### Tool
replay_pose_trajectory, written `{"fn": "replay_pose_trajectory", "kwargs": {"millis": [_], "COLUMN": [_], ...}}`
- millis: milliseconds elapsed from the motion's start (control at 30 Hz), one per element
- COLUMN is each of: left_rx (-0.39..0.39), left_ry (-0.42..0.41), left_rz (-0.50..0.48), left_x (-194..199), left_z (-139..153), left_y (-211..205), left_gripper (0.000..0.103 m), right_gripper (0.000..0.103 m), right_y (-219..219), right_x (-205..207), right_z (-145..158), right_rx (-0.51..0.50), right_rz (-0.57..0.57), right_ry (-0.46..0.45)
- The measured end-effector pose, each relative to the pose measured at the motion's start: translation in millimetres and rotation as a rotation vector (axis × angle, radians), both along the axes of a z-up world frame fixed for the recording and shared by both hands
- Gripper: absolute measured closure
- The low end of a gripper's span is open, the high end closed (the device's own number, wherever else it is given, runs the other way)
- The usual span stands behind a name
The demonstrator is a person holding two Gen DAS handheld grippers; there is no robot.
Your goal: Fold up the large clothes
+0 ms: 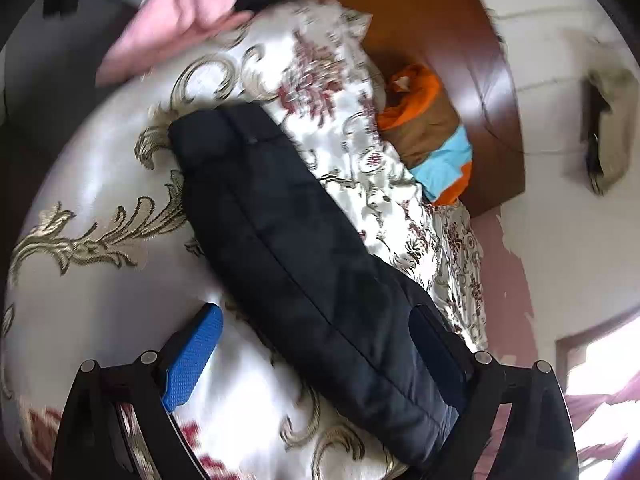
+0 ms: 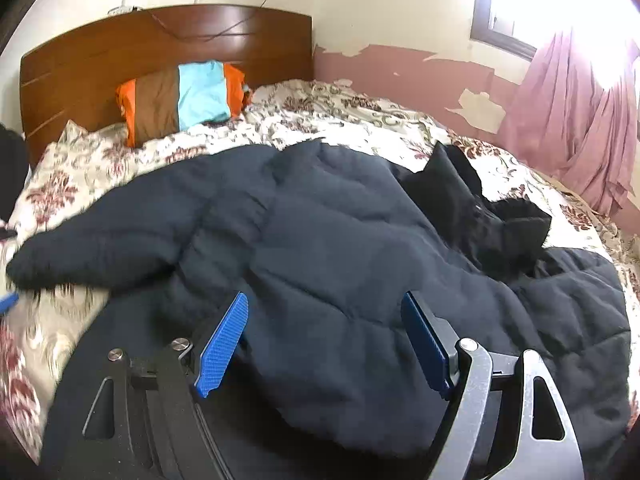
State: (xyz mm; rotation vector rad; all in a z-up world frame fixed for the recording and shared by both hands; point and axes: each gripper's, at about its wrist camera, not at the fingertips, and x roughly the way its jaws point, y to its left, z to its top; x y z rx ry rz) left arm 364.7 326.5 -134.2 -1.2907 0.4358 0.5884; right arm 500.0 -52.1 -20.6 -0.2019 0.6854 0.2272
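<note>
A large dark navy quilted coat (image 2: 340, 264) lies spread across a bed (image 2: 56, 320) covered with a cream spread printed in dark red flowers and gold scrolls. In the right wrist view the coat's body fills the middle of the bed, one sleeve (image 2: 100, 248) stretches out toward the left edge, and a black furry hood or collar (image 2: 500, 220) lies bunched on its far right side. The right tongs (image 2: 324, 344) hover just above the coat's body with their blue-padded fingers (image 2: 222, 344) spread wide apart and nothing between them. In the left wrist view the sleeve (image 1: 304, 248) runs as a long padded strip diagonally over the spread, its cuff end toward the head of the bed. The left tongs (image 1: 316, 360) stand wide open astride the near part of this sleeve: one blue finger (image 1: 192, 360) sits over bare spread to one side, the other is dark against the sleeve's far edge, and whether it touches the fabric I cannot tell; they have not closed on it. A pillow (image 2: 184, 100) striped orange, brown and light blue leans against the wooden headboard (image 2: 160, 40). A pink curtain (image 2: 580, 128) hangs below a bright window (image 2: 560, 0), beside a wall with peeling pink paint (image 2: 420, 76). A blurred bare hand (image 1: 180, 20) shows at the top of the left wrist view.
</note>
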Motion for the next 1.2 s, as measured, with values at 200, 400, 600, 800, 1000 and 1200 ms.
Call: {"fn": "replay_pose_trajectory", "kwargs": {"millis": [200,400,600,800,1000,1200], "left_rx": [-0.068,-0.004,0.144,0.507,0.823,0.947], "left_ry": [0.006,0.015,-0.063,-0.264,-0.48,-0.641], "left_rz": [-0.041,-0.055,-0.097,-0.176,-0.391,-0.632], "left_x": [14.5,25.2,33.7,28.5,23.3,15.9], "left_z": [-10.5,-9.4,18.6,104.0,181.7,220.4], "left_y": [21.5,23.5,27.0,-8.1,-78.0,-161.2], "left_gripper": [0.009,0.054,0.094,0.095,0.095,0.095], "right_gripper": [0.028,0.008,0.006,0.006,0.006,0.006], "right_y": [27.0,10.0,-11.8,-45.8,-97.9,-155.0], "right_x": [8.8,14.2,16.4,8.8,-5.7,-28.4], "right_z": [-20.5,-33.8,-38.5,-19.0,6.1,23.5], "right_rx": [0.016,0.104,0.218,0.401,0.524,0.524], "right_rz": [0.0,-0.036,-0.046,-0.091,-0.144,-0.206], "right_ry": [0.003,0.037,0.071,0.101,0.105,0.053]}}
